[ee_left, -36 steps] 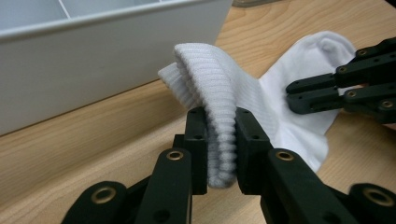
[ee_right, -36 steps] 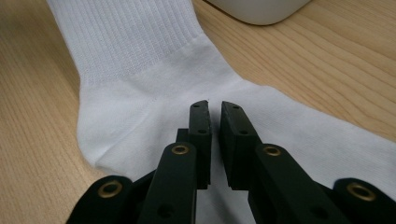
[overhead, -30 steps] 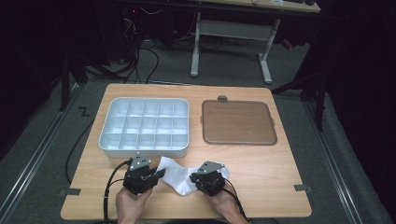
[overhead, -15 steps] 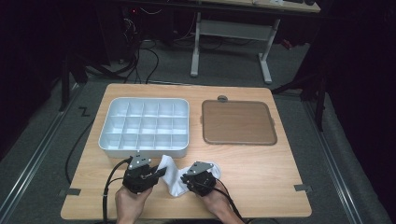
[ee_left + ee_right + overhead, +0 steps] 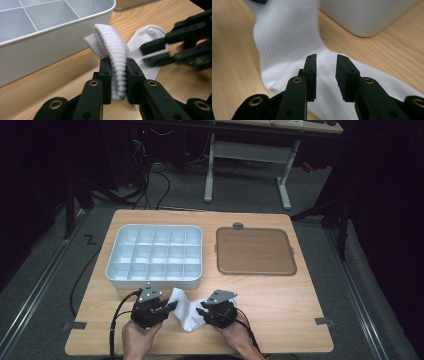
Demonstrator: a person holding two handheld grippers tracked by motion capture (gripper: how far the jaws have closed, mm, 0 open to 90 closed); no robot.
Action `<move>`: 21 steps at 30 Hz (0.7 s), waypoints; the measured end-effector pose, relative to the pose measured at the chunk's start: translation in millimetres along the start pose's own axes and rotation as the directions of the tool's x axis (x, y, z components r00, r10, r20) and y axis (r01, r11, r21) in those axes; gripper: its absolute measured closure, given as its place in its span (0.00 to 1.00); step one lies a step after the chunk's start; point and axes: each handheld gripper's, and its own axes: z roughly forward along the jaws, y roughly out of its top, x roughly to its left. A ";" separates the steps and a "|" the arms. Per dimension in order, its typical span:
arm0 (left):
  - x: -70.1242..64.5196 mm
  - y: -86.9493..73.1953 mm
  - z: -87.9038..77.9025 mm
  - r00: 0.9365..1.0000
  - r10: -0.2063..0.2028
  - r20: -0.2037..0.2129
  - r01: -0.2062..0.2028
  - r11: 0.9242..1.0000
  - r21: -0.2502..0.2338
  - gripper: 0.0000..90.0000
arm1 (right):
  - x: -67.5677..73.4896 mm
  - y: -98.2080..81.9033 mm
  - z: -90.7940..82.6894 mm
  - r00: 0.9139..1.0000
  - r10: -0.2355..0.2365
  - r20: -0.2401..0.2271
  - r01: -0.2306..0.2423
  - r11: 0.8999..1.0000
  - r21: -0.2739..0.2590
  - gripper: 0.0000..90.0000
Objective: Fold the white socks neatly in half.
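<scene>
I'm folding the sock (image 5: 184, 310) just in front of the tray (image 5: 155, 281): left gripper (image 5: 117, 75) pinches its cuff; right gripper (image 5: 325, 75), just opening, empty. Next, regrip.

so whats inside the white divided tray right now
Every compartment of the white divided tray in sight looks bare. The near row's floor hides behind the tray's front wall, so that part can't be checked.

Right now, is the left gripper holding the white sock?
Yes, in the left gripper view the left gripper pinches the ribbed cuff of the white sock between its jaws.
</scene>
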 end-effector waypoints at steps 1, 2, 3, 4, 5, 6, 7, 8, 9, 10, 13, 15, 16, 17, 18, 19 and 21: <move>1.0 0.2 -0.6 1.000 0.001 -0.002 -0.001 1.000 0.000 0.87 | -4.1 -1.9 -5.0 1.000 0.010 0.016 -0.010 1.000 0.001 0.79; 1.0 0.2 -0.6 1.000 0.001 -0.002 -0.001 1.000 0.000 0.87 | -8.7 -4.6 -9.2 0.999 0.029 0.027 -0.029 1.000 -0.009 0.79; 1.9 0.2 -1.2 1.000 0.003 -0.004 -0.003 1.000 0.001 0.87 | -13.8 -7.8 -13.4 0.998 0.042 0.043 -0.041 0.999 -0.015 0.79; 3.2 0.1 -1.8 1.000 -0.001 -0.008 0.001 1.000 0.000 0.87 | -18.9 -11.3 -17.2 0.997 0.056 0.060 -0.055 0.998 -0.021 0.79; 3.8 0.0 -2.2 1.000 0.002 -0.009 -0.002 1.000 0.002 0.87 | -23.5 -14.8 -20.6 0.995 0.069 0.076 -0.067 0.997 -0.024 0.79; 3.8 0.0 -2.2 1.000 0.002 -0.009 -0.002 1.000 0.002 0.87 | -23.5 -14.8 -20.6 0.995 0.069 0.076 -0.067 0.997 -0.024 0.79; 3.9 -0.2 -2.6 1.000 0.001 -0.011 -0.001 1.000 0.000 0.87 | -31.4 -21.4 -26.1 0.991 0.088 0.101 -0.086 0.996 -0.025 0.79; 3.9 -0.3 -3.0 1.000 0.002 -0.013 -0.002 1.000 -0.001 0.87 | -34.4 -24.2 -28.5 0.989 0.098 0.115 -0.096 0.995 -0.026 0.79; 4.2 -0.2 -3.6 1.000 0.003 -0.013 -0.003 1.000 -0.001 0.87 | -37.4 -26.8 -30.5 0.986 0.108 0.125 -0.105 0.994 -0.026 0.79; 4.2 -0.2 -3.6 1.000 0.003 -0.013 -0.003 1.000 -0.001 0.87 | -37.4 -26.8 -30.5 0.986 0.108 0.125 -0.105 0.994 -0.026 0.79; 4.0 0.6 -4.9 1.000 0.009 -0.018 -0.009 1.000 0.003 0.87 | -46.2 -34.7 -35.9 0.976 0.148 0.157 -0.143 0.989 -0.038 0.76; 3.5 1.0 -5.2 1.000 0.013 -0.020 -0.013 1.000 0.002 0.87 | -49.6 -37.4 -37.6 0.971 0.166 0.169 -0.161 0.986 -0.043 0.75; 3.5 1.0 -5.3 1.000 0.018 -0.020 -0.018 1.000 0.002 0.87 | -51.4 -38.8 -38.0 0.969 0.176 0.173 -0.171 0.984 -0.045 0.74; 3.5 1.1 -5.3 1.000 0.020 -0.021 -0.020 1.000 0.001 0.87 | -53.4 -40.0 -38.1 0.967 0.184 0.178 -0.179 0.983 -0.041 0.73; 3.6 1.1 -5.3 1.000 0.020 -0.022 -0.020 1.000 0.002 0.87 | -55.4 -41.2 -38.0 0.965 0.189 0.183 -0.185 0.982 -0.042 0.72; 3.6 1.1 -5.3 1.000 0.020 -0.022 -0.020 1.000 0.002 0.87 | -55.4 -41.2 -38.0 0.965 0.189 0.183 -0.185 0.982 -0.042 0.72; 3.9 1.2 -5.7 1.000 0.019 -0.025 -0.019 1.000 0.004 0.87 | -58.4 -43.3 -37.4 0.962 0.203 0.182 -0.199 0.979 -0.036 0.72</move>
